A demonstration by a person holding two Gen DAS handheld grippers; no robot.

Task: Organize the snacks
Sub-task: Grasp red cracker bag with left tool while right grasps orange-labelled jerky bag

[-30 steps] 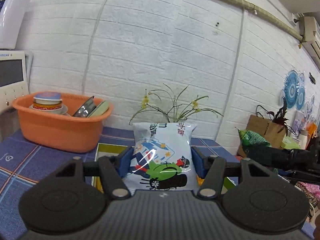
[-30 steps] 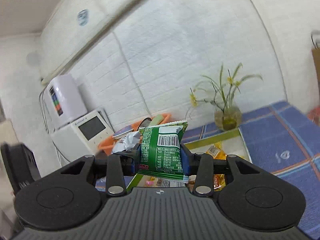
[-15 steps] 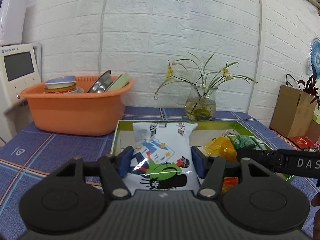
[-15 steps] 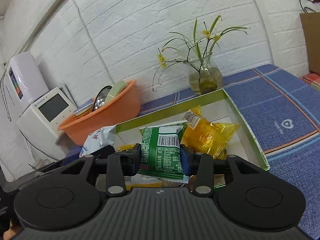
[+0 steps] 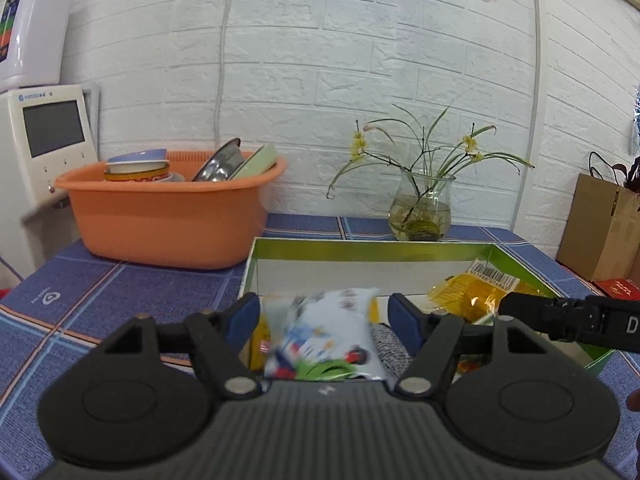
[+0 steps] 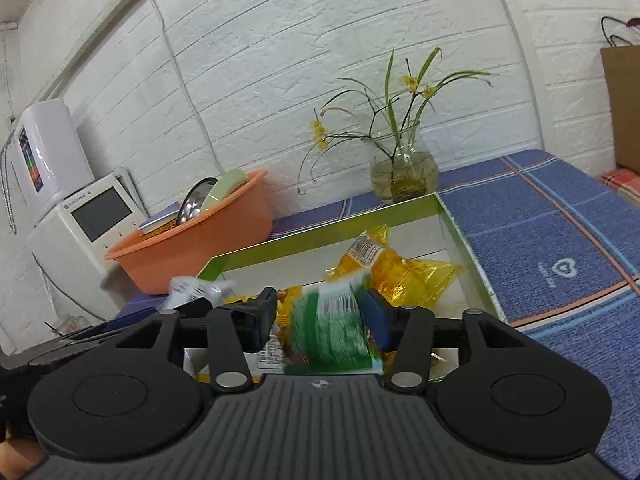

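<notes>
1. Left gripper [image 5: 324,314]: jaws spread wide, gaps on both sides of the white packet [image 5: 326,334], which looks blurred and loose, apparently dropping into the green box [image 5: 360,245].
2. Right gripper [image 6: 322,312]: jaws parted; the green packet [image 6: 332,328] is blurred, clear of the left pad, close against the right. Contact unclear.
3. Advice: keep both tools over the box, well inside its rim, until the packets settle; lift straight up so the pads don't snag film.
4. Materials: glossy, crinkly film; a yellow packet [image 6: 404,276] lies inside already. Box walls thin, stiff card, white within.
</notes>
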